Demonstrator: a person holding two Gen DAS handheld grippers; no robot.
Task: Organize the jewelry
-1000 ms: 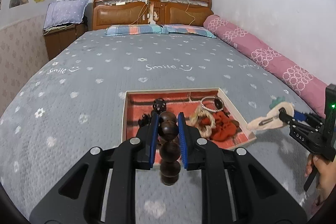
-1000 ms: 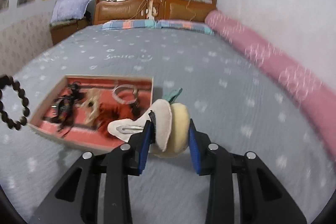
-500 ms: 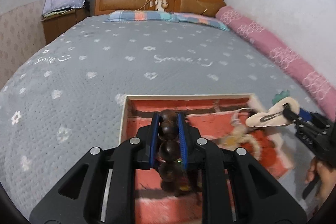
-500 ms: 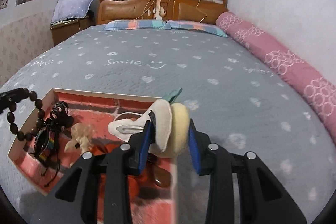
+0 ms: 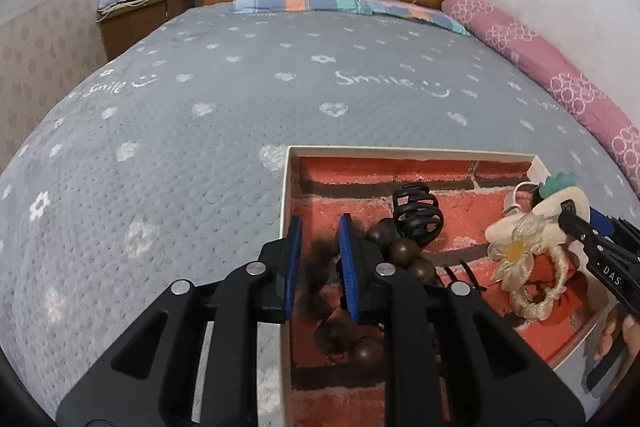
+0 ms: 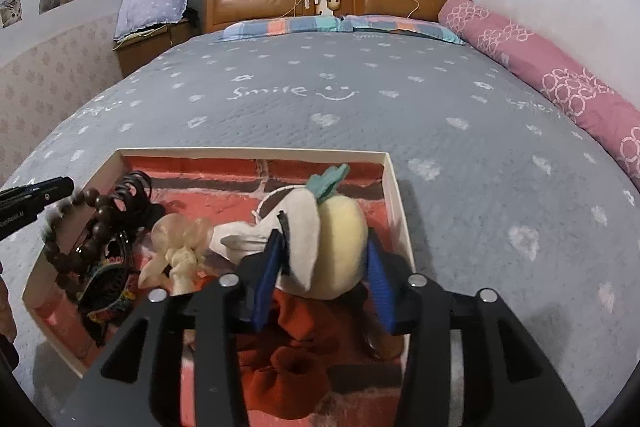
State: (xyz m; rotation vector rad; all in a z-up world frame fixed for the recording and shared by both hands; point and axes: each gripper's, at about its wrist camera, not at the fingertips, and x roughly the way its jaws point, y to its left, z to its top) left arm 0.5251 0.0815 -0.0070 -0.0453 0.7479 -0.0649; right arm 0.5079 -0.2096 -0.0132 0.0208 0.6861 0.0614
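The left hand-held gripper [image 5: 318,259] hangs over the near left corner of the shallow tray [image 5: 285,211] on the bed [image 5: 240,95], its jaws just starting to part around a blurred string of dark wooden beads [image 5: 400,251] that appears to be dropping between them onto the brick-patterned liner. Alongside, the right hand-held gripper [image 6: 324,267] is spreading its jaws over the tray's right side; the plush radish-shaped hair clip [image 6: 320,239] sits between the blue pads, the right pad already clear of it. A black claw clip [image 5: 418,215], a cream ribbon flower on a braided band [image 5: 520,259] and a rust-red scrunchie [image 6: 300,339] already lie in the tray. The bead bracelet looks hard, smooth and fairly weighty for its size, likely to roll and slither, so it is best pinched across a single bead. The felt clip seems light and squashy, safest held by its padded body rather than its metal tongue
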